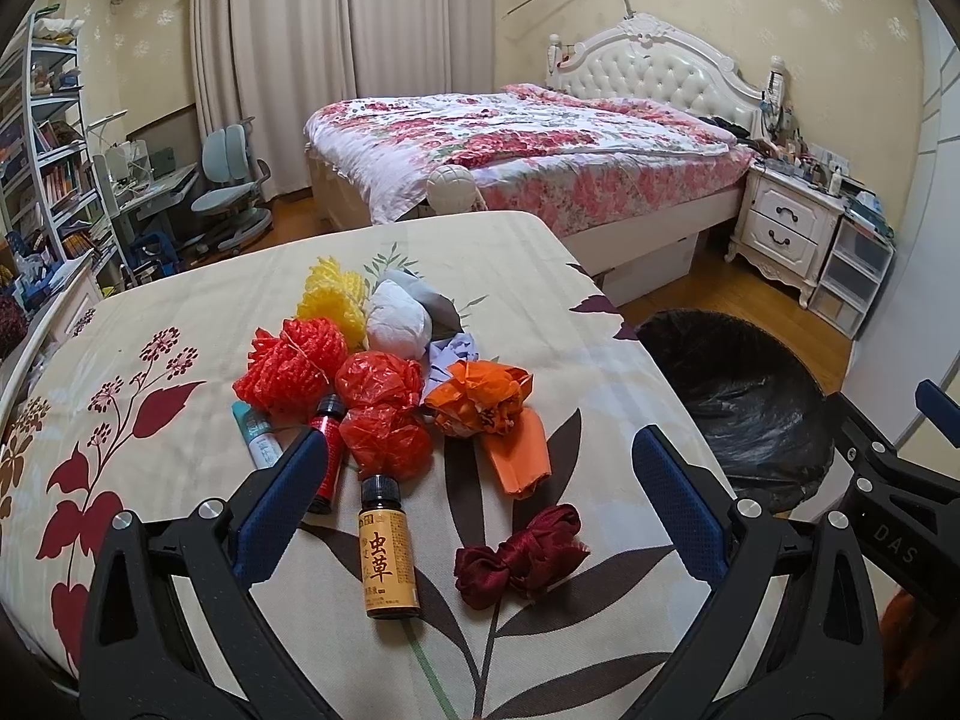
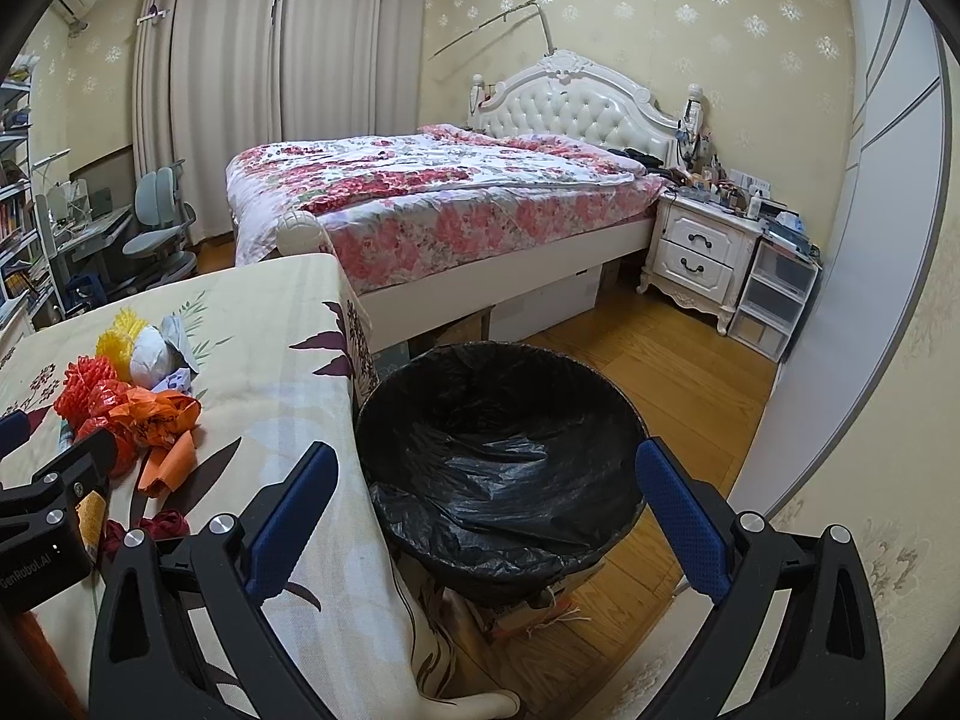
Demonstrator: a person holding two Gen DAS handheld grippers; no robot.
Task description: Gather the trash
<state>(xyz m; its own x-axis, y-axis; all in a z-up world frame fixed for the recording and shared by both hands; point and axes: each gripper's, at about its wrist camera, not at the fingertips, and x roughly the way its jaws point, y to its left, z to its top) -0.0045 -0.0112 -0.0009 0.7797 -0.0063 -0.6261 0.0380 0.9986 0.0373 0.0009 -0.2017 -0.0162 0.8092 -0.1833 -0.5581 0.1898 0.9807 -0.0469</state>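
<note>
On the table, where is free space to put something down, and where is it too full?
Free: the far cloth behind the yellow mesh, and the strip beside the bin. Crowded: the middle, around the red bags and bottles.

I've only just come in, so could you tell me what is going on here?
A person holding a gripper in each hand is clearing rubbish off a table. The left gripper hangs open over the pile, nearest the brown bottle and red bags. The right gripper is open and empty over the black-lined bin beside the table. Nothing is held.
</note>
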